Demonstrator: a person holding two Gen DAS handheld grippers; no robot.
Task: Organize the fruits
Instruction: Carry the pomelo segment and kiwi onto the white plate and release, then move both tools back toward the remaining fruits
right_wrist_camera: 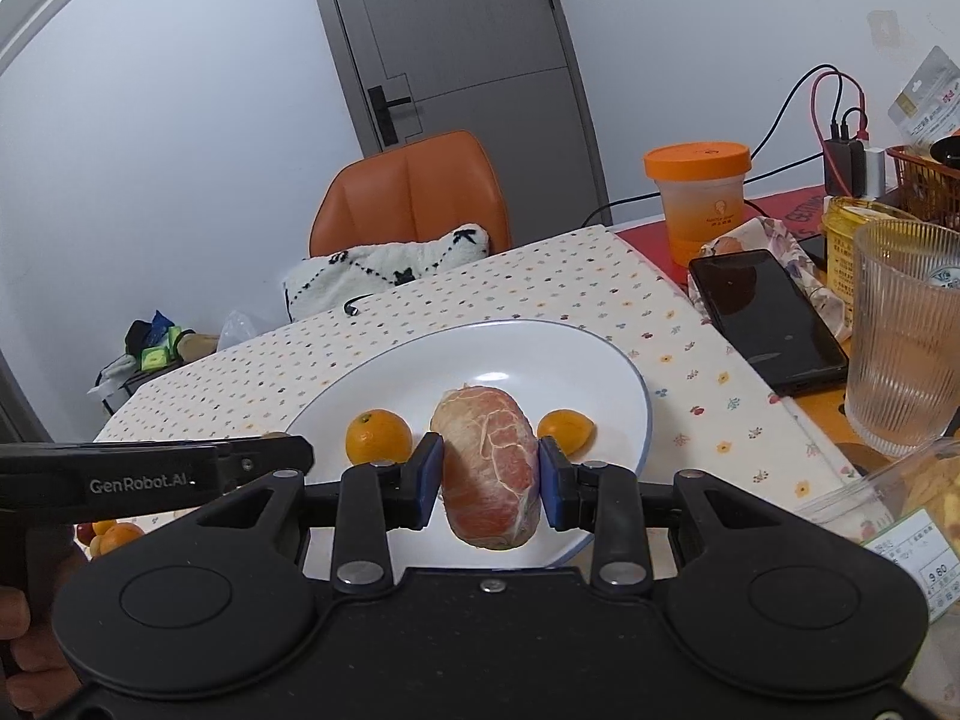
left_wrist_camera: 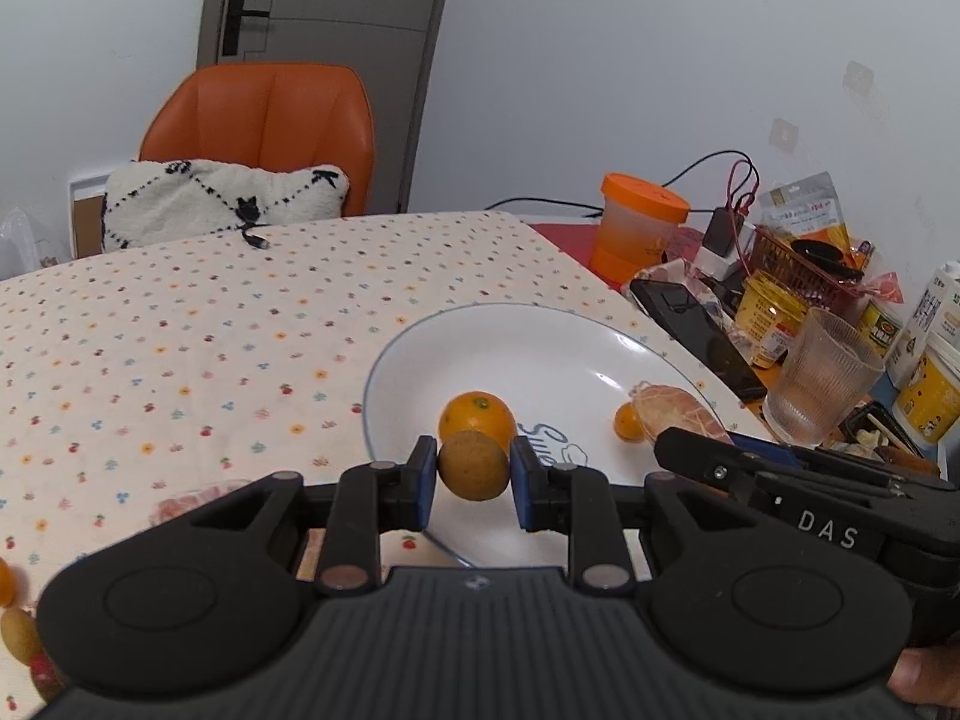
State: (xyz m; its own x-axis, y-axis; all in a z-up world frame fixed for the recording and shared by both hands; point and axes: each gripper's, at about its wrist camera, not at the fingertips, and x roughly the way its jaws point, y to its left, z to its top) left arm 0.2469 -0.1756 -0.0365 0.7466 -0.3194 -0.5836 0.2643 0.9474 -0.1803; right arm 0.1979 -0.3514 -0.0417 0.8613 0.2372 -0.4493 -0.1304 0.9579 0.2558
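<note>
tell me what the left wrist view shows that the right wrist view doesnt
Only the left wrist view shows the left tongs shut on a small brown fruit, plus loose fruit at the table's near left edge.

Only the right wrist view shows the pink fruit piece gripped close up by the right tongs, and a labelled clear box.

Both show the white plate, orange cup, phone, ribbed glass and orange chair.
</note>
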